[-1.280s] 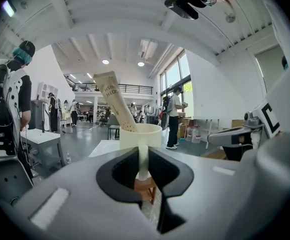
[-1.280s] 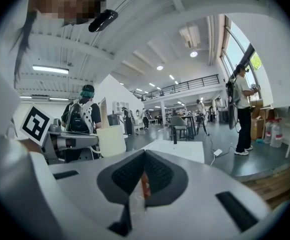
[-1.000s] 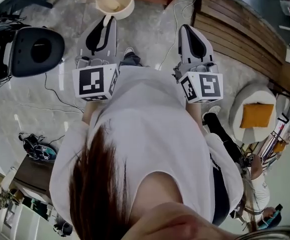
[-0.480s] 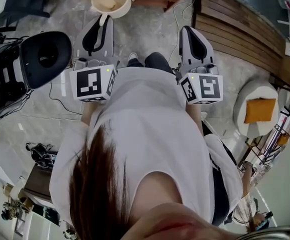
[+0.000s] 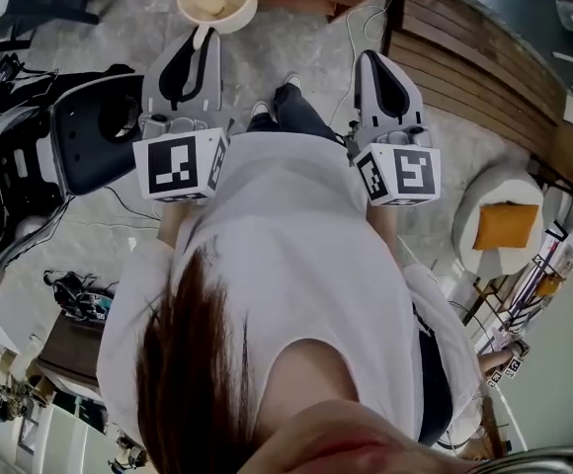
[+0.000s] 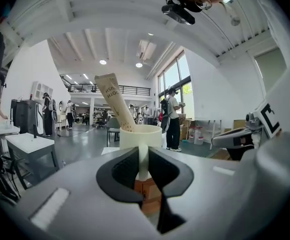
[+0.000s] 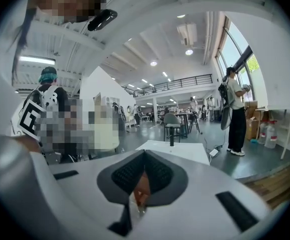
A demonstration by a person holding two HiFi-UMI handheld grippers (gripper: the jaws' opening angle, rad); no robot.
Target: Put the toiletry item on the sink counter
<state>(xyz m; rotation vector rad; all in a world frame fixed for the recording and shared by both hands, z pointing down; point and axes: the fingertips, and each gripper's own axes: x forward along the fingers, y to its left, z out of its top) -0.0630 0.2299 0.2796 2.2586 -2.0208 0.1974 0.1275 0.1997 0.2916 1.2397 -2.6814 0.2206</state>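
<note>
Toothpaste tube [image 6: 116, 101] — stands loose and tilted in the cream cup [image 6: 141, 134], just ahead of and above the left gripper [image 6: 143, 165]. That gripper is clenched on the cup's thin handle, so you hold cup and tube out in front of it. The right gripper [image 7: 144, 178] is closed with nothing between its pads, level beside the left. No sink counter shows ahead of either. Risk: the handle is a narrow hold — a jolt in your stride could let the cup pivot and spill the leaning tube.
</note>
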